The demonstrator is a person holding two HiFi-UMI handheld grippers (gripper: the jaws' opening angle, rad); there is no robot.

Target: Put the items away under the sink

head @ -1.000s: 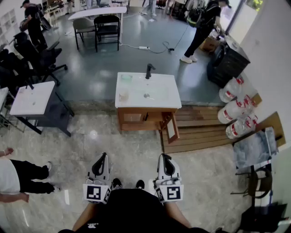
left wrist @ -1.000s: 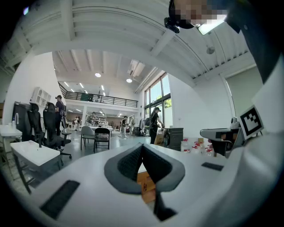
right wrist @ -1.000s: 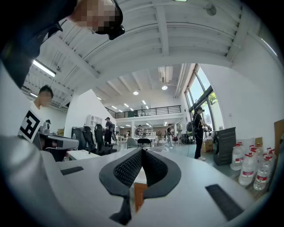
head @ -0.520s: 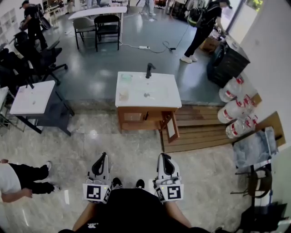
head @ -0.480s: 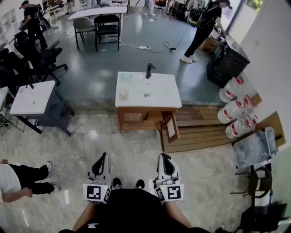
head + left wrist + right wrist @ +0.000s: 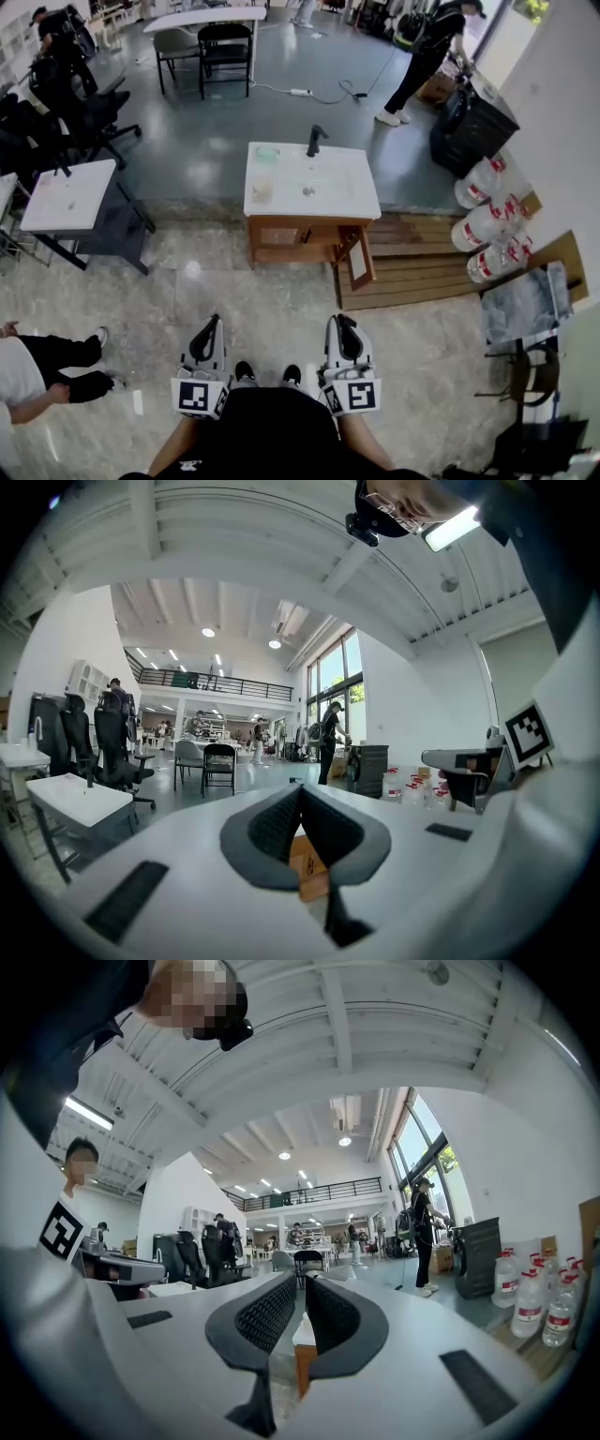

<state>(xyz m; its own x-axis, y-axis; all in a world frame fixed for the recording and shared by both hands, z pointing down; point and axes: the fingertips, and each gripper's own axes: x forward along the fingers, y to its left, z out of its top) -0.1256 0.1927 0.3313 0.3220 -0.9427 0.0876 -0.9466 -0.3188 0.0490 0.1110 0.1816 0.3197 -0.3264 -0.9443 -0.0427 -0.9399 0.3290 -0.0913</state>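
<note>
Sink (image 6: 352, 192) well apart; left hand-held gripper (image 6: 300, 794), right hand-held gripper (image 6: 301, 1286) closed.

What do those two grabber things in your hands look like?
The left hand-held gripper and right hand-held gripper are white and curved, with dark grey, bumpy-textured jaws. Each carries a cube with black-and-white square markers. The person wears a black top.

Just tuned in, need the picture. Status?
Left gripper and right gripper shut, empty. Sink cabinet ahead, door open, items on top. Floor between, nothing blocking.
</note>
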